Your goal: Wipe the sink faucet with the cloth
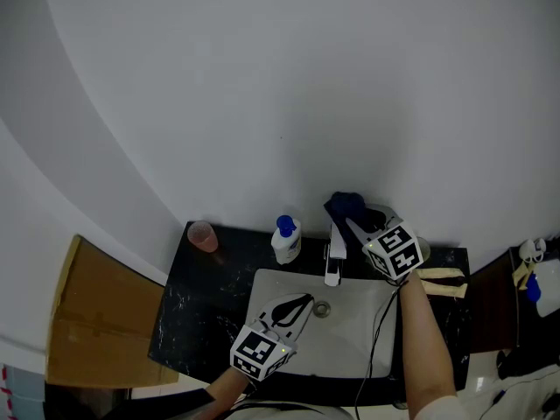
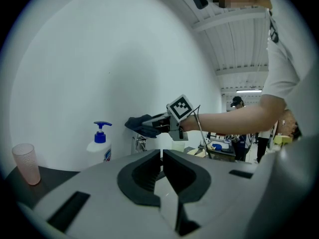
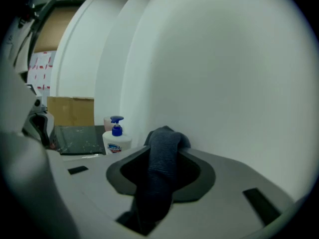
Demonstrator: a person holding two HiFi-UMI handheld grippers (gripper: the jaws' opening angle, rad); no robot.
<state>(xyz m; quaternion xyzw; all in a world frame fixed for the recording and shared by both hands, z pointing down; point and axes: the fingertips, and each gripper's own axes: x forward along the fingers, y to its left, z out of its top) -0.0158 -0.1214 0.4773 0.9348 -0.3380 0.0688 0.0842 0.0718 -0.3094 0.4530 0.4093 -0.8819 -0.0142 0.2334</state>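
A chrome faucet (image 1: 333,261) stands at the back rim of the white sink (image 1: 350,339), and it also shows in the left gripper view as the faucet (image 2: 139,143). My right gripper (image 1: 341,212) hovers just above and behind the faucet, shut on a dark blue cloth (image 1: 345,205). In its own view the cloth (image 3: 160,173) hangs bunched between the jaws of the right gripper (image 3: 163,139). The left gripper view shows the cloth (image 2: 141,125) over the faucet top. My left gripper (image 1: 307,300) hangs over the basin near the drain, its jaws together with nothing between them, as the left gripper (image 2: 162,156) shows.
A white soap bottle with a blue pump (image 1: 286,240) and a pink cup (image 1: 203,235) stand on the black counter (image 1: 197,300) left of the faucet. Beige pieces (image 1: 442,280) lie on the right side. A cardboard box (image 1: 101,318) sits far left. The white wall rises close behind.
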